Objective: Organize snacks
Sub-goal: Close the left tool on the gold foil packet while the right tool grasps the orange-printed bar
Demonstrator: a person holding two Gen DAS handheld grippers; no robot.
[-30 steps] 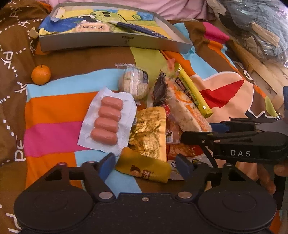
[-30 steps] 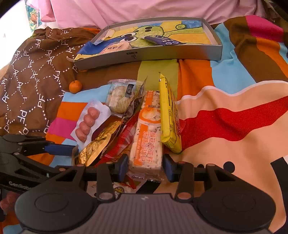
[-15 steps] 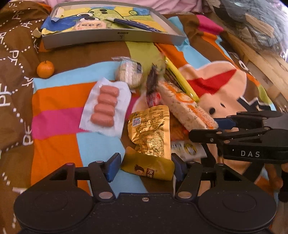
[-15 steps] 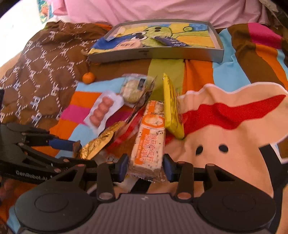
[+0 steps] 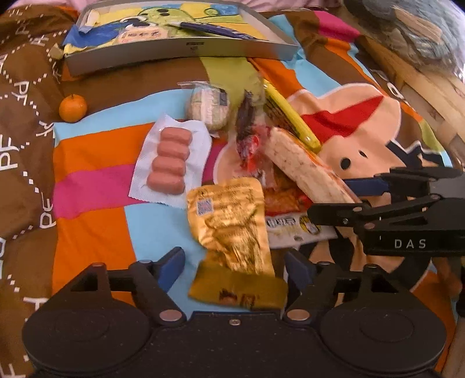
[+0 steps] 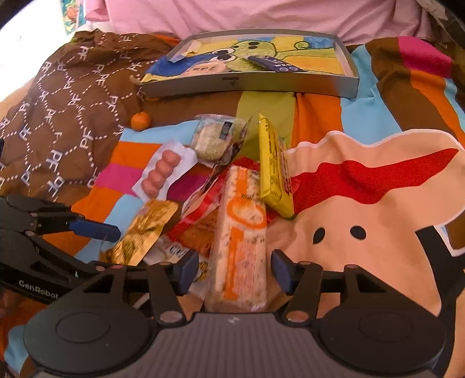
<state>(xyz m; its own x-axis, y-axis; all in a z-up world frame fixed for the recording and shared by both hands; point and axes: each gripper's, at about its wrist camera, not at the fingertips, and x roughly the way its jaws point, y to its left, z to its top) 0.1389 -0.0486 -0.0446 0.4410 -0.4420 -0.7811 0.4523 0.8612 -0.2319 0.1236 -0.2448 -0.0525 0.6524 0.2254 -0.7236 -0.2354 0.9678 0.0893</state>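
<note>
Snacks lie heaped on a striped bedspread. My left gripper (image 5: 235, 261) is shut on a yellow packet (image 5: 238, 290). A crinkled gold packet (image 5: 232, 218) rests on it and tilts up. My right gripper (image 6: 235, 267) is shut on the near end of a long orange-and-white rice cracker packet (image 6: 241, 232), which the left wrist view shows raised at a slant (image 5: 302, 165). A pack of sausages (image 5: 170, 161), a round cake pack (image 5: 207, 109) and a long yellow bar (image 5: 290, 116) lie beyond. The grey tray (image 5: 186, 51) stands at the back with a dark blue packet (image 5: 215, 29) inside.
A mandarin (image 5: 72, 108) sits alone at the left near brown patterned cloth (image 6: 58, 101). A red wrapper (image 5: 247, 145) and a white labelled packet (image 5: 290, 226) lie under the heap. A wooden frame (image 5: 421, 87) borders the right side. Pink bedding (image 6: 261, 14) lies behind the tray.
Both grippers have drawn back and up from the heap, each with its packet. The gold packet came along on the yellow one, and the cracker packet's near end has lifted.
</note>
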